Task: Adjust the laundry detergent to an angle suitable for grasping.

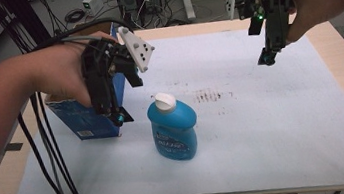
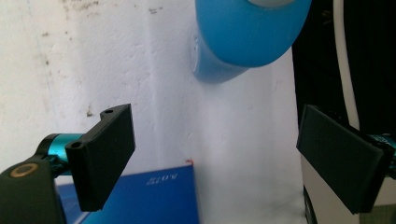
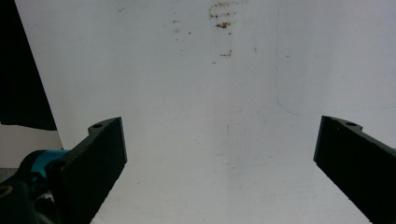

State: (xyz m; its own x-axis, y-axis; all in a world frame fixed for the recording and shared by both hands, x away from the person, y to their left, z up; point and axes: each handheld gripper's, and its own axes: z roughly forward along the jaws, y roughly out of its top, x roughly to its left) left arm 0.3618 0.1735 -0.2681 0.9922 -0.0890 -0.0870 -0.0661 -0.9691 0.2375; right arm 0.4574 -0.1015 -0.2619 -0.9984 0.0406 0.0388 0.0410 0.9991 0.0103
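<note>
Two Tongs Open, the Blue Box Under the Left One

Two things sat on the white sheet over the table: a dark blue box at about nine o'clock from the middle, and a blue bottle with a white cap standing upright just beside it, toward the centre. They were near each other but apart.

From where I stood, the left tongs hung right over the box, pointing down, tips at its upper right corner. Its jaws stood wide and held nothing; in the left gripper view the box's top edge lay low between the pads, touching neither, with the bottle farther ahead.

The right tongs hovered well off at about one o'clock, over bare sheet, its jaws spread wide and empty as well; some brown smudges marked the sheet ahead of it.

For any coming move the box was plainly the left hand's: it lay directly beneath those tongs, its long side running roughly from ten o'clock to four o'clock on the table. The bottle stood at about four o'clock from the left tongs, still much nearer to them than to the right.
</note>
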